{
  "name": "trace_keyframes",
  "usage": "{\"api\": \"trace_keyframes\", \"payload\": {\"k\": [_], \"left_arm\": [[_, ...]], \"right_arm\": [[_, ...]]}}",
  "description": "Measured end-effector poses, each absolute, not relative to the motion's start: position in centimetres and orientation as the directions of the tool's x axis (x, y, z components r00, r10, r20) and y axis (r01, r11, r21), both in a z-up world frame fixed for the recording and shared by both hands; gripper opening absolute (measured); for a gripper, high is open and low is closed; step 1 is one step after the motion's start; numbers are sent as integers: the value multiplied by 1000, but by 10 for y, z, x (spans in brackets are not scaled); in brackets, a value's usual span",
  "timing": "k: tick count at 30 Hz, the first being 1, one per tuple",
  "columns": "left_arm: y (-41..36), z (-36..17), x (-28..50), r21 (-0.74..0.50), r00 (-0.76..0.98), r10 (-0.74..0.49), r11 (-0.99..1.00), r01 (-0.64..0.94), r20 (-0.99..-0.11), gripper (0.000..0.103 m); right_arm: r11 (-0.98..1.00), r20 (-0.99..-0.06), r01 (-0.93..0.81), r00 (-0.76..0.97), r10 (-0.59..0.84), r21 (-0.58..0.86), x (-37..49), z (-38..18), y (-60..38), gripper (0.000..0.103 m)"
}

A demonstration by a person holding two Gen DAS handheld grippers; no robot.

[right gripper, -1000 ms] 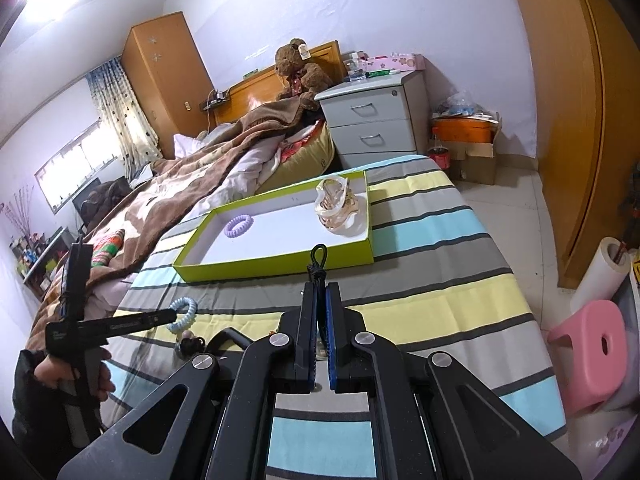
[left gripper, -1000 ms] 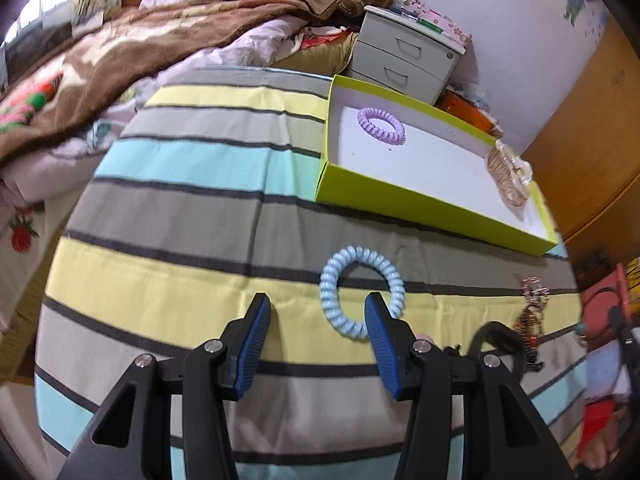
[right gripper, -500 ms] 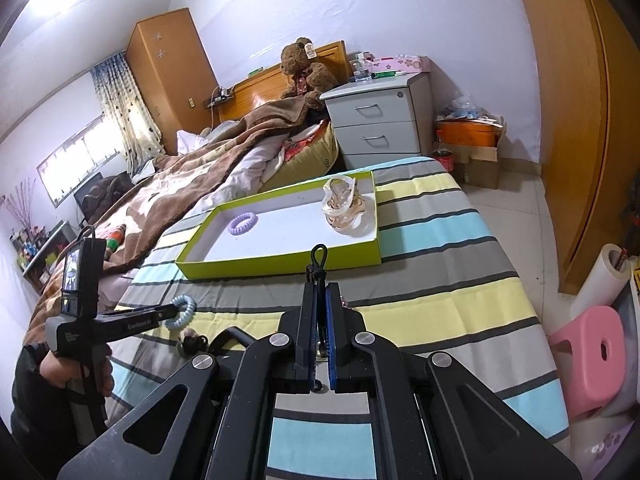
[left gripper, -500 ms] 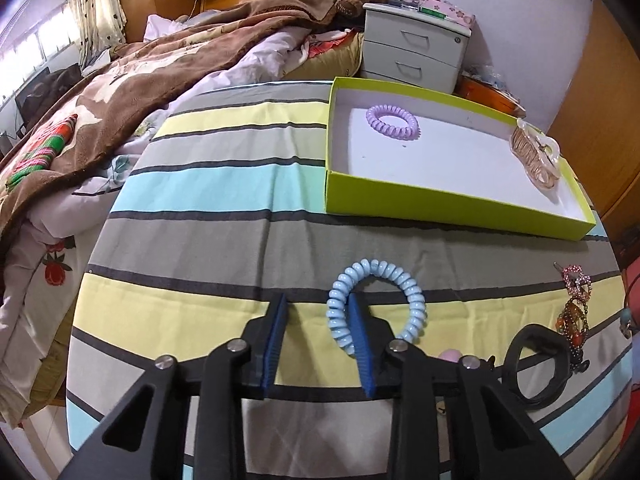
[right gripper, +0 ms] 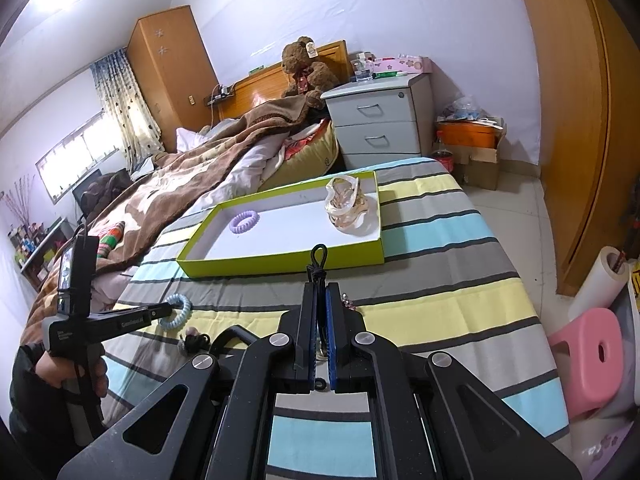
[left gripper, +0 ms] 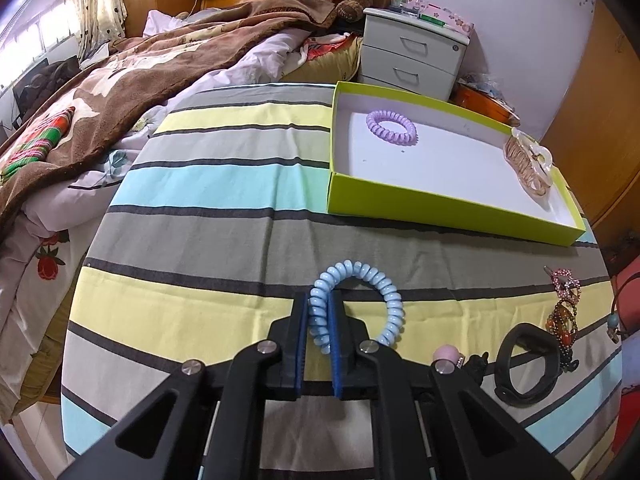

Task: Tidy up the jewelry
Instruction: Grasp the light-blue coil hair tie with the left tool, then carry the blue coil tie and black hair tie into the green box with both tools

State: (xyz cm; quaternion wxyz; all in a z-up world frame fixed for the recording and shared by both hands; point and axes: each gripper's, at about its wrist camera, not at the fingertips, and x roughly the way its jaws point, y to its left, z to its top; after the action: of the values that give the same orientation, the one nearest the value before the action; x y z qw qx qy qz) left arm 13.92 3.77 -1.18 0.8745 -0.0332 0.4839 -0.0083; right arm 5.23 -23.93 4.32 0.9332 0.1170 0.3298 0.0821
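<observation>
A light blue spiral hair tie lies on the striped bedspread. My left gripper has its jaws closing, and the blue pads press on the coil's left side. The right wrist view shows that same left gripper at the blue hair tie. My right gripper is shut on a black elastic cord whose loop sticks out past the tips. Beyond stands a lime green box holding a purple spiral hair tie and a translucent claw clip.
A black band, a beaded trinket and a pink-topped piece lie at the near right of the bedspread. A brown blanket is heaped on the left, with a grey nightstand behind. A pink stool stands on the floor.
The left jaws have come together from wide apart onto the left side of the blue hair tie. The right gripper has stayed still and shut.
</observation>
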Motion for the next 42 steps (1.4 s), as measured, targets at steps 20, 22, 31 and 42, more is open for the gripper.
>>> {"api": "trace_keyframes", "payload": {"k": [20,22,31,42], "left_arm": [[41,29,125,-112,605,-99,994,16,-790,10],[41,34,124,-112,613,-101,993,20,-784,10],[40,49,129,-120,639,-117,992,39,-760,10],[36,59,153,-137,650,-146,988,64,-746,10]], "right_arm": [[964,-575,-93,787,224,247,60,64,-232,4],[965,-573,-97,789,224,243,63,67,-229,4],[965,-564,-142,789,245,220,85,80,-213,4],[957,-586,-198,758,286,211,137,85,-191,4]]}}
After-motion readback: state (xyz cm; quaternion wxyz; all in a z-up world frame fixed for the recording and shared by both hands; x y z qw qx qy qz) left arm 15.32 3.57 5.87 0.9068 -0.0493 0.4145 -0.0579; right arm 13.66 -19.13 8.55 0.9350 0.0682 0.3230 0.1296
